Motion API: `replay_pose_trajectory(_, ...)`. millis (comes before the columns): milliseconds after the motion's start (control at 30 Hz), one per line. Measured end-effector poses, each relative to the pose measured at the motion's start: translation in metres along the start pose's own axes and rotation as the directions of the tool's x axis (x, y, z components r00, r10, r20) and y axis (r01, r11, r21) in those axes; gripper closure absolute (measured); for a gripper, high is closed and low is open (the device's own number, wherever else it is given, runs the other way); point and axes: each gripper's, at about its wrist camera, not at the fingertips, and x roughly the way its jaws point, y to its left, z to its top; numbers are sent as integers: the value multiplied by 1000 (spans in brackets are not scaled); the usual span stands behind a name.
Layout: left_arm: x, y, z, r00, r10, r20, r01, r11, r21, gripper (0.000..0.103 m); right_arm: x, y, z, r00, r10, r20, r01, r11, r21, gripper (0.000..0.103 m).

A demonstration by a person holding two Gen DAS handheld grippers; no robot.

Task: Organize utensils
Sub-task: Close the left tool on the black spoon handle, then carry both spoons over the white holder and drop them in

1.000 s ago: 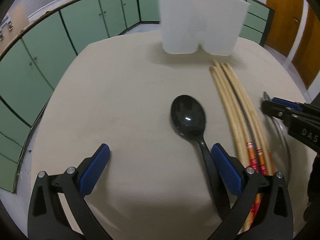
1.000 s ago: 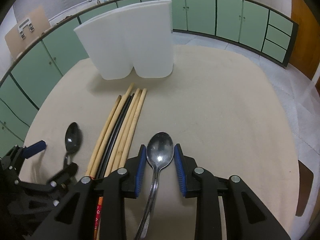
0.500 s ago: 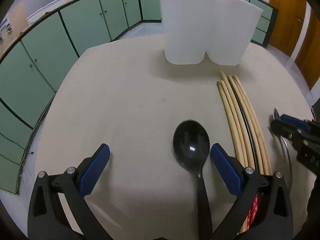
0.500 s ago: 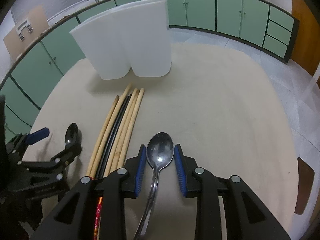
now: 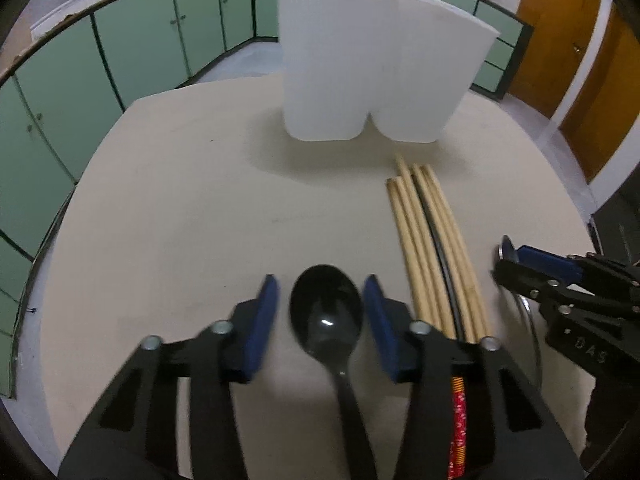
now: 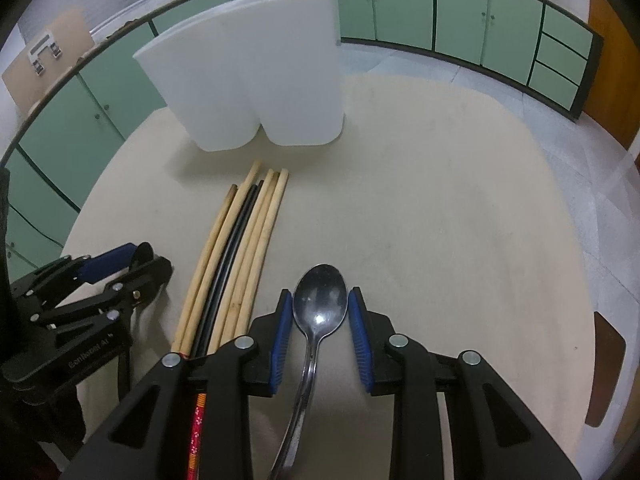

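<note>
A black plastic spoon (image 5: 326,316) lies on the beige round table (image 5: 180,220), bowl pointing away. My left gripper (image 5: 320,284) straddles its bowl and its jaws are closing; a thin gap still shows at the left pad. My right gripper (image 6: 320,294) is shut on the bowl of a metal spoon (image 6: 320,308), both blue pads against its edges. Between the spoons lie several wooden chopsticks and a black pair (image 6: 240,260). A white two-compartment holder (image 5: 372,80) stands upright beyond them. In the left wrist view the right gripper (image 5: 508,264) shows at the right edge.
Green cabinets (image 6: 460,20) ring the room and wooden doors (image 5: 580,60) stand at the right. The table's edge (image 6: 592,320) curves close on the right, with tiled floor beyond. The left gripper (image 6: 148,260) sits low at the left of the right wrist view.
The left gripper's jaws have come in from wide open to close around the black spoon's bowl, and it has moved so the spoon sits centred. The right gripper keeps its grip.
</note>
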Motion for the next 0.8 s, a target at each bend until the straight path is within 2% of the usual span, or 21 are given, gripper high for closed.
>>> replay_pose_trajectory(100,-4,-1,-2,999,-45,23,45,999,-12,69,-2,-3,-2,1000,14,27,-15,1000,7,75)
replay_pose_trajectory(200,-16,-3,-6,993,-71,99,71,997,-5,69,-16,-4,-5,988,77,137,-77,997,-2,75)
replay_pose_trajectory(333,-33,-6,-9,972,-70,225,69,998,12,69,-33,5,-4,959,28,282,-11,998,-61,75)
replay_pose_trajectory(400,-41,-4,-6,953,-75,293,76,997,8,69,-39,2,-3,940,57,336,-44,998,-48,75)
replay_pose_trajectory(467,-51,-7,-6,925,-65,374,67,998,8,69,-43,-1,-1,919,77,386,-69,997,-34,75)
replay_pose_trajectory(500,-55,-9,-6,910,-59,411,60,998,9,69,-46,1,1,906,71,417,-63,997,-35,75)
replay_pose_trajectory(600,-62,-12,-2,880,-47,472,45,999,15,69,-53,3,11,877,59,477,-41,998,-48,75)
replay_pose_trajectory(767,-93,-21,8,803,-29,595,18,1000,24,69,-76,6,36,811,47,583,-3,997,-75,75)
replay_pose_trajectory(800,-96,-22,12,795,-32,606,22,999,24,69,-81,4,42,801,52,597,-8,997,-75,75)
